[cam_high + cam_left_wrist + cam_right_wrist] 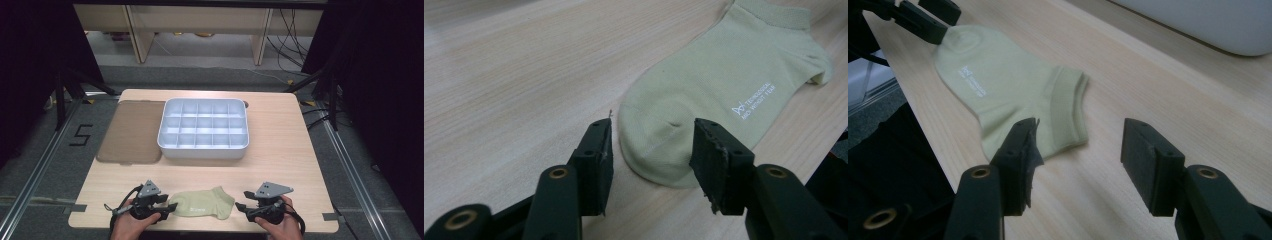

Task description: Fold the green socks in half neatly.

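Note:
A pale green ankle sock (202, 202) lies flat on the wooden table (280, 150) near its front edge, toe to the left and cuff to the right. My left gripper (169, 202) is open at the toe end. In the left gripper view the sock's toe (659, 145) lies between the spread jaws of that gripper (653, 136). My right gripper (242, 201) is open just beside the cuff. In the right gripper view the cuff (1068, 110) sits by the left jaw of the open gripper (1080, 134), with bare wood between the jaws.
A white tray (202, 150) divided into several empty compartments stands at the table's middle back. A flat brown lid (132, 131) lies to its left. The tray's wall (1208, 25) is in the right gripper view, and the left gripper (923, 20) lies beyond the sock.

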Demonstrator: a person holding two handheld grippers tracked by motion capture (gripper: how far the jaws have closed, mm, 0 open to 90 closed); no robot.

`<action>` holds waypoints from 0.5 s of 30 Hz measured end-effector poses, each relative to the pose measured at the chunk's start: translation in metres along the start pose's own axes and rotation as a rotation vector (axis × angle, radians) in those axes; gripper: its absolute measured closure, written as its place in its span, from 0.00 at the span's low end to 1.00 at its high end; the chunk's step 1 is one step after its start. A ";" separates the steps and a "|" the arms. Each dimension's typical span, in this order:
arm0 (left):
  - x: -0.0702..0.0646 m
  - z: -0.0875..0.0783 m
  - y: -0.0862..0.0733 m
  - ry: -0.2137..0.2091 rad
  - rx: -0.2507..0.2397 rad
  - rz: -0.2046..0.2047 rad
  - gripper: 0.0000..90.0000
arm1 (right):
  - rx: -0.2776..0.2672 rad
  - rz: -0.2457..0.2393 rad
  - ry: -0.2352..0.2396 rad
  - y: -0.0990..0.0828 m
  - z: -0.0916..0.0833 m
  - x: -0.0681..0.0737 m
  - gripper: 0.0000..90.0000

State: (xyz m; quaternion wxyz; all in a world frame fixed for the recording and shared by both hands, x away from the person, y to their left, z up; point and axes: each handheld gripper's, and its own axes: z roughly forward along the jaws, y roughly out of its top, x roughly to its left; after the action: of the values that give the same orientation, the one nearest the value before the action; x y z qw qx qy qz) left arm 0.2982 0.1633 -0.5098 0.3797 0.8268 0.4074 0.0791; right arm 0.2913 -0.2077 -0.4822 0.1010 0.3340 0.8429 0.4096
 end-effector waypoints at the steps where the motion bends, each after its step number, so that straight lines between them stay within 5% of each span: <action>1: 0.000 0.000 0.000 0.000 0.000 0.000 0.59 | 0.000 0.002 0.003 0.000 0.000 0.000 0.55; 5: -0.004 0.006 0.000 -0.002 -0.019 -0.007 0.69 | -0.002 0.002 0.002 0.001 0.001 0.002 0.55; 10: -0.005 0.007 -0.001 -0.003 -0.019 0.031 0.86 | -0.005 -0.015 0.021 0.004 0.005 0.004 0.55; 15: -0.008 0.005 0.000 0.000 -0.034 0.021 0.91 | -0.004 -0.024 0.043 0.008 0.009 0.008 0.62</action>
State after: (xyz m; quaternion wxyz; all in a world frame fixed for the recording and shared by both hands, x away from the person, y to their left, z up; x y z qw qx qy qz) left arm 0.2954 0.1547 -0.5119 0.3931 0.8245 0.3970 0.0899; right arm 0.2938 -0.1934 -0.4812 0.0883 0.3147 0.8481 0.4170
